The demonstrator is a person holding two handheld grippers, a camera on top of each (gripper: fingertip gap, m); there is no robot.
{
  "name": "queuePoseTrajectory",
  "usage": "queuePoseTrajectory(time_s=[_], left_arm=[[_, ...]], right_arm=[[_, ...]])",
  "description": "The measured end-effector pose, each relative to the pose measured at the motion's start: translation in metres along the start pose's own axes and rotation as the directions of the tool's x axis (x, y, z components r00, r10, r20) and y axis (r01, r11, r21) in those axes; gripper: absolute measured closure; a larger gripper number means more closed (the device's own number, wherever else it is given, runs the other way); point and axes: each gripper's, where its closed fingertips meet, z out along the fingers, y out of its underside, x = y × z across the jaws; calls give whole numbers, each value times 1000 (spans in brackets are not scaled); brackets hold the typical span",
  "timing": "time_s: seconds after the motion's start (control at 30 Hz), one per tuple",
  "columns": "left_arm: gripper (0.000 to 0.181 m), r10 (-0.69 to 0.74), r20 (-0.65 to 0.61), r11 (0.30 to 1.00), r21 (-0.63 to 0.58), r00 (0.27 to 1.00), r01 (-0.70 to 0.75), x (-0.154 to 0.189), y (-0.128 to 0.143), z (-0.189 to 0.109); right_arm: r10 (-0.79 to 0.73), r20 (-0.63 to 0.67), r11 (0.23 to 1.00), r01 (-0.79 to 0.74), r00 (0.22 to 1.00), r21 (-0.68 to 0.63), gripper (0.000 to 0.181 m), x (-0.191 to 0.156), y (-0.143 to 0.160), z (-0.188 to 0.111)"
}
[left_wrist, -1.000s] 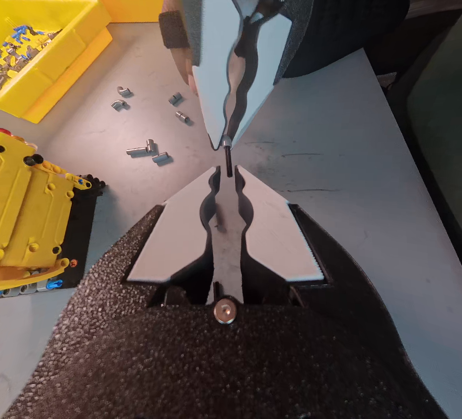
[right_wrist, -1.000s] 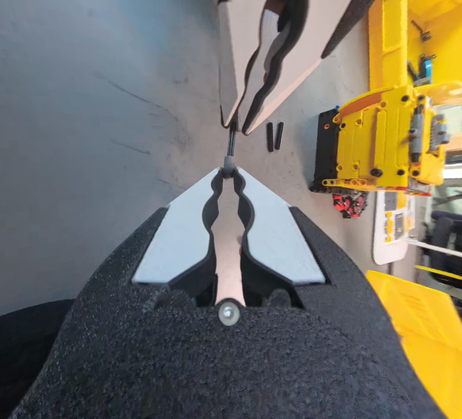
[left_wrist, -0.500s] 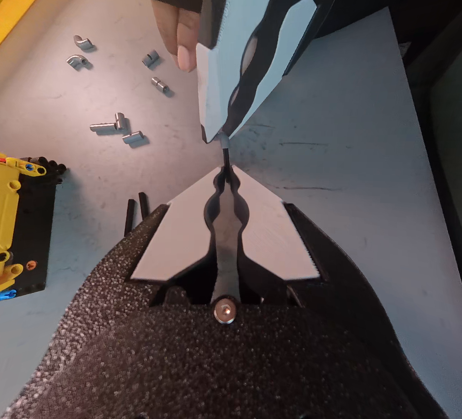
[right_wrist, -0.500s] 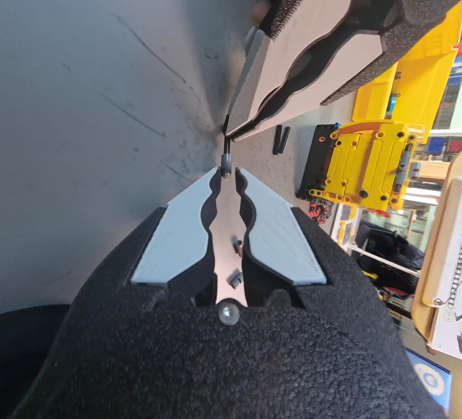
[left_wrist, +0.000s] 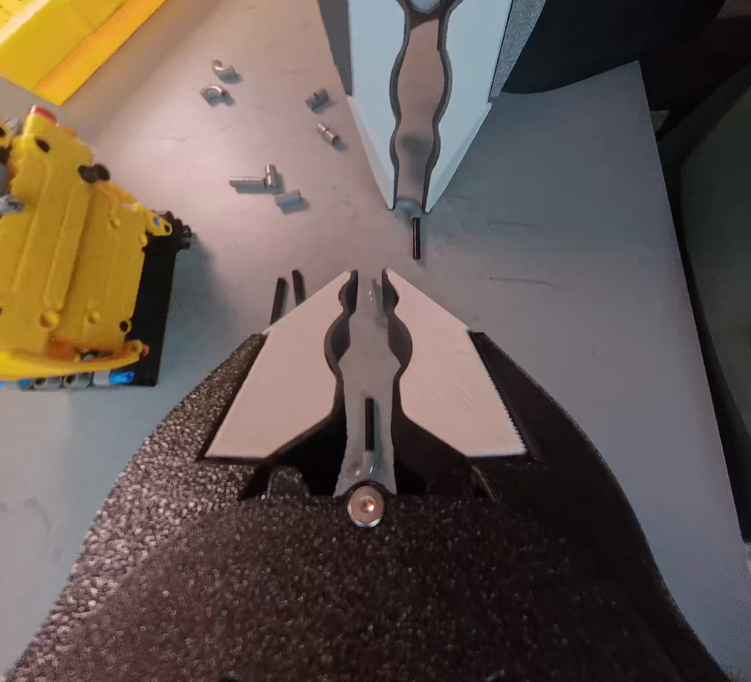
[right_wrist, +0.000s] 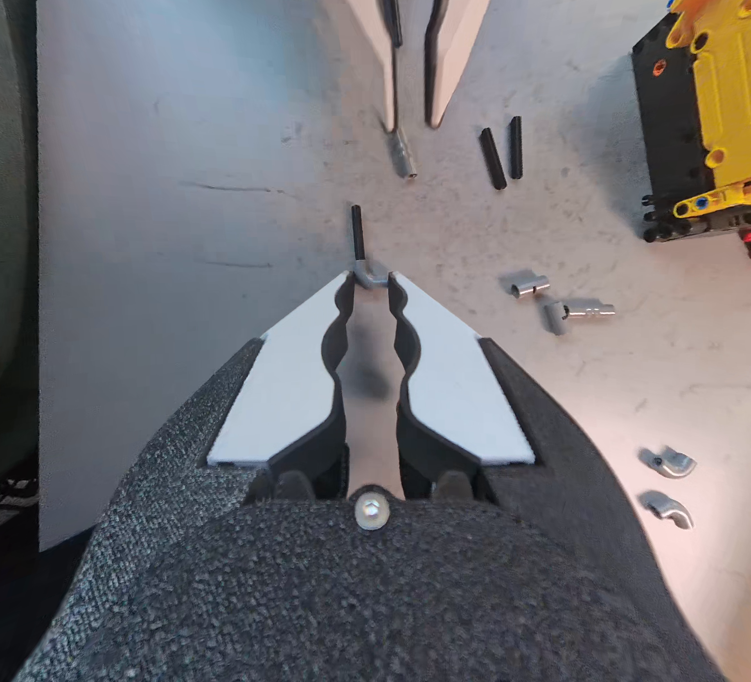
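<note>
Your right hand-held gripper [right_wrist: 370,274] is clamped on a grey elbow connector [right_wrist: 370,269] with a black axle [right_wrist: 358,232] projecting ahead. Your left hand-held gripper [left_wrist: 369,276] faces it — fingers slightly apart, empty — above another elbow-and-axle piece [left_wrist: 369,433] on the desk [left_wrist: 548,215].

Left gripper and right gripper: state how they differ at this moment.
The right gripper is shut on a grey elbow connector with a black axle sticking out of it, while the left gripper holds nothing. The right gripper's jaws pinch the part at their tips, and the left gripper's jaws stand slightly apart. Both have white fingers on black bodies and face each other tip to tip over the grey table.
</note>
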Motion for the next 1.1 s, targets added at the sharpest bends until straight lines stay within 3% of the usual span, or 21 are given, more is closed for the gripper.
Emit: queuePoseTrajectory(time_s=[0.13, 0.27, 0.43, 0.57, 0.77, 1.1], left_arm=[[161, -70, -48, 995, -76, 996, 67, -12, 28, -32], [157, -82, -69, 986, -149, 994, 71, -10, 55, -40], [158, -82, -93, 977, -202, 992, 62, -4, 65, -38], [160, -93, -87, 970, -232, 992, 71, -6, 74, -44], [160, -151, -111, 973, -192, 982, 128, -5, 79, -65], [174, -85, -127, 974, -218, 988, 56, 2, 77, -41]], right_arm=[[-44, 30, 999, 45, 999, -28, 166, 6, 3, -2], [-94, 40, 993, 97, 995, -62, 166, 17, 11, -6], [-129, 41, 986, 132, 991, -106, 163, 26, 15, -10], [-137, 29, 990, 138, 990, -20, 162, 24, -11, -11], [-215, 2, 976, 215, 977, 23, 162, 17, -37, 10], [-177, 110, 984, 174, 978, 40, 166, 15, -49, 29]])
